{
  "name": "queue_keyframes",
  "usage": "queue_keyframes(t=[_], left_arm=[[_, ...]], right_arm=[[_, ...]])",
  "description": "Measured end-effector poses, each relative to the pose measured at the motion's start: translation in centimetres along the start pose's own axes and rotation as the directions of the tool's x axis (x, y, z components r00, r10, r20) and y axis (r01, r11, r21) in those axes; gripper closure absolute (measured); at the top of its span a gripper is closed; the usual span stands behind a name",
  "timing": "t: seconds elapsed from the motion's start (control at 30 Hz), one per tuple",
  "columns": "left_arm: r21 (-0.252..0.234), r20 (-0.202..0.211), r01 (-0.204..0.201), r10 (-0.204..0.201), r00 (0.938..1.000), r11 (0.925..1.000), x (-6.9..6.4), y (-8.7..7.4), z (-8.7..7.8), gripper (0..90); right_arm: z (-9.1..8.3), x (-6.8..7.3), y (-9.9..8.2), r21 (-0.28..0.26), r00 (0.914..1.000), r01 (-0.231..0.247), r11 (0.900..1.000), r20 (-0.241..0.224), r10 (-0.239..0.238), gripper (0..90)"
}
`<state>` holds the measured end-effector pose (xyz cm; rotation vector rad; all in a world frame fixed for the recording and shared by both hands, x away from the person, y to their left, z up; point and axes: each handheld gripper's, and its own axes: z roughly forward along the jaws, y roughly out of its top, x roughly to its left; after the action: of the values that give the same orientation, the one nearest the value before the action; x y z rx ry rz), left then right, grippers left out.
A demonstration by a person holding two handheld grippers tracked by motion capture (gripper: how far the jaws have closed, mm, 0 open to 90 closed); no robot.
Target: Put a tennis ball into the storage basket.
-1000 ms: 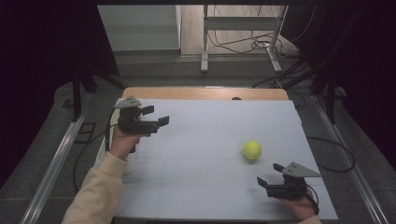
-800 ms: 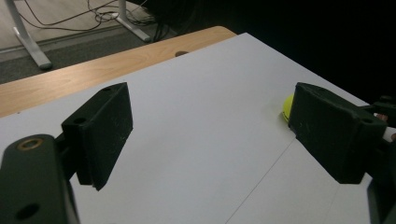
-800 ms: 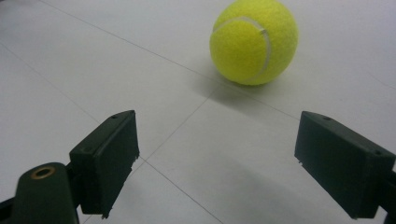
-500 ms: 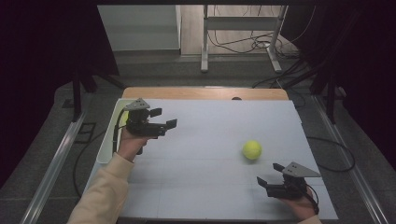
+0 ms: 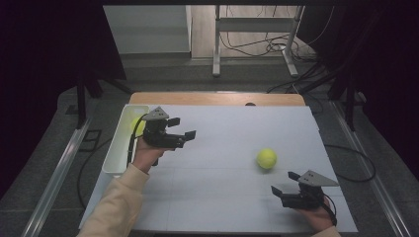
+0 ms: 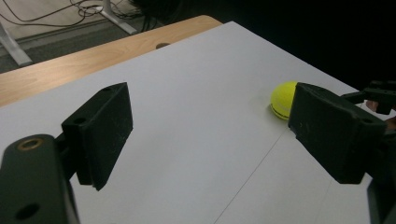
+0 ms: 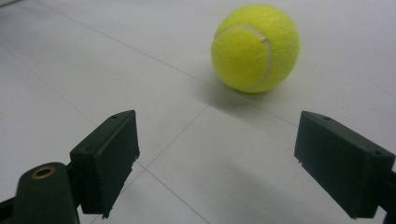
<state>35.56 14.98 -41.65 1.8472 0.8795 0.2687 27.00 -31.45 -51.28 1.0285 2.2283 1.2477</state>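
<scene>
A yellow tennis ball [image 5: 266,158] lies on the white table top, right of the middle. My left gripper [image 5: 184,127] hovers over the table's left part, beside a white tray, open and holding nothing; it points toward the ball. In the left gripper view its jaws [image 6: 215,126] stand wide apart and the ball [image 6: 282,99] lies far ahead, partly behind the right-hand jaw. My right gripper [image 5: 283,182] rests near the front right corner, open and empty. In the right gripper view the ball [image 7: 255,47] lies a short way beyond the gripper [image 7: 217,154].
A long white tray [image 5: 116,153] runs along the table's left edge, with a second yellow ball [image 5: 137,125] at its far end. A wooden strip [image 5: 217,98] borders the far edge. Cables and a metal stand [image 5: 257,34] lie on the floor beyond.
My left gripper has moved right and slightly toward the front, off the tray and over the table. The tray and the ball inside it have come into sight. The right gripper has stayed put.
</scene>
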Motion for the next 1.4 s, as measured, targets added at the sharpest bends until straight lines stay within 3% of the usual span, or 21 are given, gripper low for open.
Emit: queue_keyframes(t=[0.67, 0.87, 0.97, 1.4], left_arm=[[0.027, 0.098, -0.049, 0.046, 0.9941, 0.9984, -2.0, 0.3, 3.9, 14.5], [0.035, 0.109, -0.046, 0.042, 0.9932, 0.9983, -2.3, 0.2, 5.1, 14.5], [0.048, 0.112, -0.056, 0.051, 0.9924, 0.9972, -2.7, 0.1, 5.7, 14.5], [0.073, 0.126, -0.078, 0.068, 0.9897, 0.9943, -3.4, 0.1, 7.1, 14.5]], right_arm=[[0.2, 0.0, -0.1, 0.005, 1.0, 0.0, 1.0, -0.001, 0.0, 14.4], [0.2, 0.1, -0.2, 0.015, 0.9999, 0.011, 0.9998, 0.0, -0.011, 14.5], [-0.2, 0.1, -0.3, 0.0, 1.0, -0.005, 1.0, -0.004, 0.005, 14.6], [-0.3, 0.3, -0.4, 0.0, 1.0, -0.008, 1.0, -0.003, 0.008, 14.7]])
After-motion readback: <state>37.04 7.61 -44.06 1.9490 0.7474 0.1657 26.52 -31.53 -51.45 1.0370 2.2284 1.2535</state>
